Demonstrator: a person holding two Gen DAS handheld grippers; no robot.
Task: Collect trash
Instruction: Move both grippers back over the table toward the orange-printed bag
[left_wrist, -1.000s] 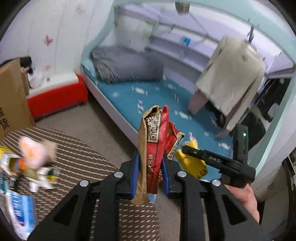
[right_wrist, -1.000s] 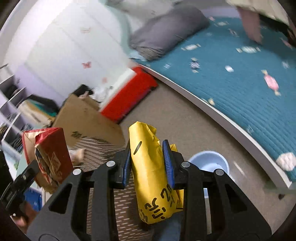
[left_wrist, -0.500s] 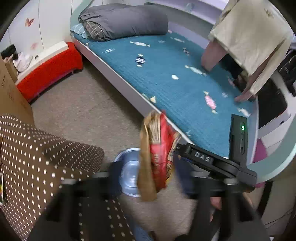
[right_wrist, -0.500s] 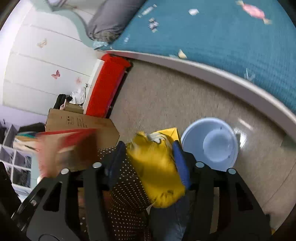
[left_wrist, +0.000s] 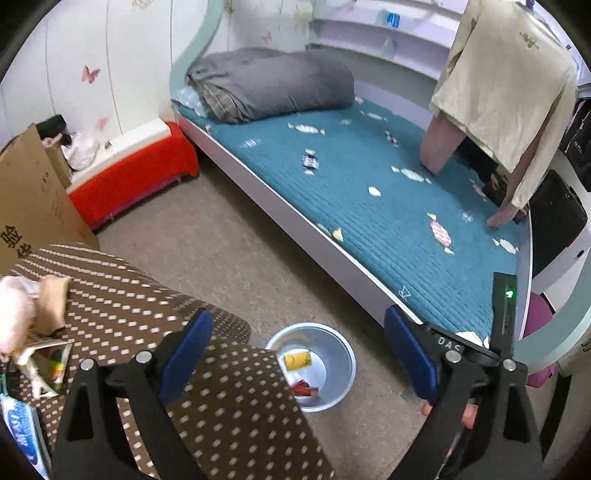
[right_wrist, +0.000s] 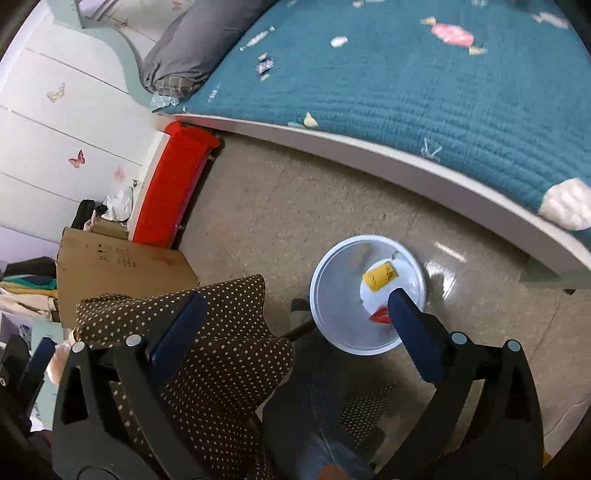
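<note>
in the left wrist view the left gripper (left_wrist: 295, 354) was opening wide with nothing between its jaws, while the yellow wrapper (left_wrist: 297, 360) and red wrapper (left_wrist: 303, 388) lay in the bin (left_wrist: 343, 384) at lower centre. in the right wrist view the right gripper (right_wrist: 291, 321) was likewise opening, empty, above that bin (right_wrist: 332, 317) right of centre; such crumpled packets looked light and soft, best pinched across a folded edge.

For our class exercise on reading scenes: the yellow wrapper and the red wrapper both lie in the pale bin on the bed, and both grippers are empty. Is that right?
One thing is wrong: the bin stands on the floor beside the bed, not on it, as the right wrist view shows. The yellow wrapper and red wrapper do lie in it, and the left gripper and right gripper, jaws opening, hold nothing.
</note>
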